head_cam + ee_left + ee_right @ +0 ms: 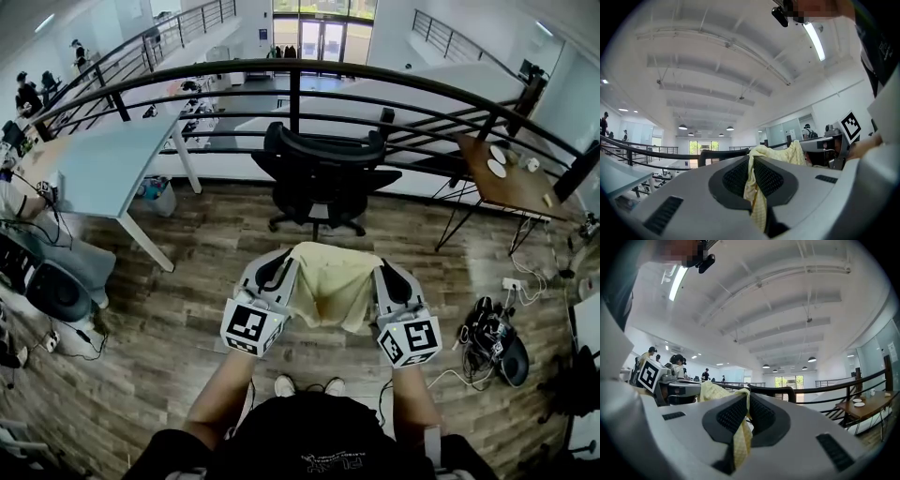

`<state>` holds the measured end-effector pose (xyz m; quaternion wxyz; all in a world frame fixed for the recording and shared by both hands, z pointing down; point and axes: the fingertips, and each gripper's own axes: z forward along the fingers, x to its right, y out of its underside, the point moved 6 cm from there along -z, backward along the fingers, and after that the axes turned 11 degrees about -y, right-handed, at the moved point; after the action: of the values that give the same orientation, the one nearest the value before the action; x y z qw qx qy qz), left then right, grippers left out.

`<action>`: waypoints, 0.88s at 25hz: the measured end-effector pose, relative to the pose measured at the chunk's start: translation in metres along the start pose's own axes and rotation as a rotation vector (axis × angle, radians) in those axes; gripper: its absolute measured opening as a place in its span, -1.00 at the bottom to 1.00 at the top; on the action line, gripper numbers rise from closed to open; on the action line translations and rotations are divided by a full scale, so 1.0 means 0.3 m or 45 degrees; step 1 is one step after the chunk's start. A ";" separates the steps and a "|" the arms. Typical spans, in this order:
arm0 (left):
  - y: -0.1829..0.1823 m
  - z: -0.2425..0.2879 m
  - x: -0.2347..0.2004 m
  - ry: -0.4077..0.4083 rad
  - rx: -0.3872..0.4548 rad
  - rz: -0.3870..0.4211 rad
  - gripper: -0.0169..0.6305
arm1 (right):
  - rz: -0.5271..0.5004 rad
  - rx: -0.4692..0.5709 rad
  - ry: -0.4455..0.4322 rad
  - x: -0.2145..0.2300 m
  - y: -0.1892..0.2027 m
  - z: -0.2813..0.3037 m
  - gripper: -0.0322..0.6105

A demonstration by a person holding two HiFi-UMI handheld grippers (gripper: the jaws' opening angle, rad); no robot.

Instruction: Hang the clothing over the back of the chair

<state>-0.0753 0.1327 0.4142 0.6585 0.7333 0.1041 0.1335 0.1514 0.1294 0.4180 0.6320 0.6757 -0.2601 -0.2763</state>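
Left gripper first: its jaws are pressed together on a fold of the pale yellow garment, and in its own view the cloth runs up out of the narrow slot between the pads. The right gripper pinches the opposite edge the same way. Both grippers point level, so the garment hangs slack between them in front of me, over the wooden floor. It is well short of the black office chair.

I judge the carry is done but the drape has not begun, since the chair back is bare and stands well ahead of the cloth.

Several things could spoil this:
- Each gripper holds only a thin bunched edge, so a tug between them could pull the fabric free on one side.
- The chair stands on a wheeled base, so a nudge from the cloth or a gripper may roll or swivel it towards the railing.
- If I come in too low, the hanging part would catch on the seat or an armrest rather than clear the top.
- If I let go with too little cloth over the far side, the garment would probably slide off.
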 end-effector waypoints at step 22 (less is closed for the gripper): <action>-0.014 0.115 -0.168 0.110 0.023 0.003 -0.84 | -0.019 -0.029 0.156 -0.027 -0.016 0.181 -0.80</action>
<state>-0.1111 0.0843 0.4037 0.6466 0.7329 0.1326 0.1648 0.1076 0.0970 0.4110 0.6524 0.6860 -0.2126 -0.2420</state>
